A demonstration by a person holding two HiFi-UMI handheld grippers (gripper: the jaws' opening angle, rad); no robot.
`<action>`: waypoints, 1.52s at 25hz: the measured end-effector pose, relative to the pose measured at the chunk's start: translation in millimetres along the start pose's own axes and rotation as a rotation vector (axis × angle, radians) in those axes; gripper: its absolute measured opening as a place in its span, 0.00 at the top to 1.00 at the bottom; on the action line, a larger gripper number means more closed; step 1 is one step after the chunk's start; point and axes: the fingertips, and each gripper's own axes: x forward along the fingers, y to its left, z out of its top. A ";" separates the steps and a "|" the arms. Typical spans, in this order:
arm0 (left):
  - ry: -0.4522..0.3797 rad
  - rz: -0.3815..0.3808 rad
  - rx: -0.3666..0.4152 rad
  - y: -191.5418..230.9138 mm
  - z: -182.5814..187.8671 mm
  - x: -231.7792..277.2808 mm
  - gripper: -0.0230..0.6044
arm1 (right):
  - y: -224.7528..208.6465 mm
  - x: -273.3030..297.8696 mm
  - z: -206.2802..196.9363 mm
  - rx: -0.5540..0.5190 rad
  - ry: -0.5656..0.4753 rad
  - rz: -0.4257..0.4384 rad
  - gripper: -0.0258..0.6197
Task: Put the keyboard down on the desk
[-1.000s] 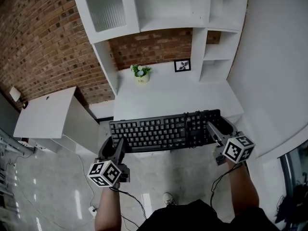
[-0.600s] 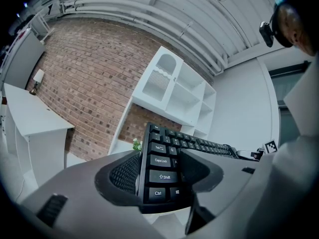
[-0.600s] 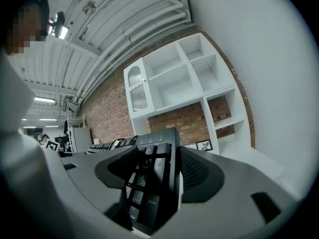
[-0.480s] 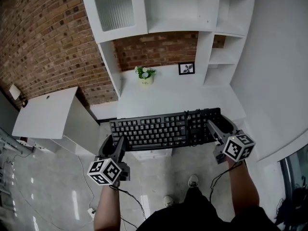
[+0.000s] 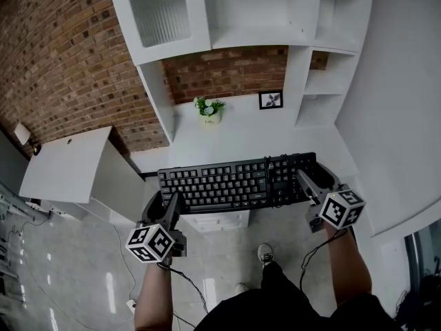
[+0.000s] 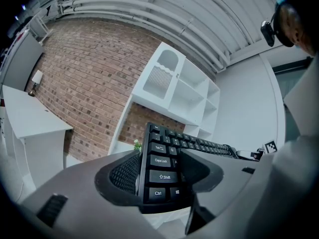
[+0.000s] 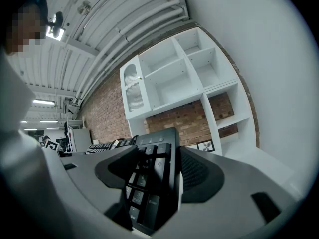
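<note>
A black keyboard (image 5: 238, 183) is held level in the air just in front of the white desk (image 5: 258, 133). My left gripper (image 5: 165, 202) is shut on its left end, where the Ctrl and Shift keys (image 6: 162, 176) sit between the jaws. Its right end, the number pad (image 7: 149, 180), is clamped by my shut right gripper (image 5: 313, 183). The keyboard's front part hangs over the floor, its back edge over the desk's front edge.
On the desk's back stand a small potted plant (image 5: 209, 109) and a framed picture (image 5: 271, 100). White shelving (image 5: 241, 19) rises above against a brick wall. A second white table (image 5: 65, 164) stands to the left. The person's shoe (image 5: 265, 254) is on the glossy floor.
The keyboard and both grippers have moved slightly forward toward the desk. The person has stepped forward; the shoe now shows nearer the desk.
</note>
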 end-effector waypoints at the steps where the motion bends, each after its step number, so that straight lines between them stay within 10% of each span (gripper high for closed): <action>1: 0.005 0.007 0.000 4.5 2.4 14.9 0.54 | -7.2 15.9 2.4 0.004 0.007 0.004 0.54; 38: 0.184 0.152 -0.073 47.3 -69.4 230.8 0.54 | -174.9 214.6 -40.5 0.100 0.234 0.017 0.54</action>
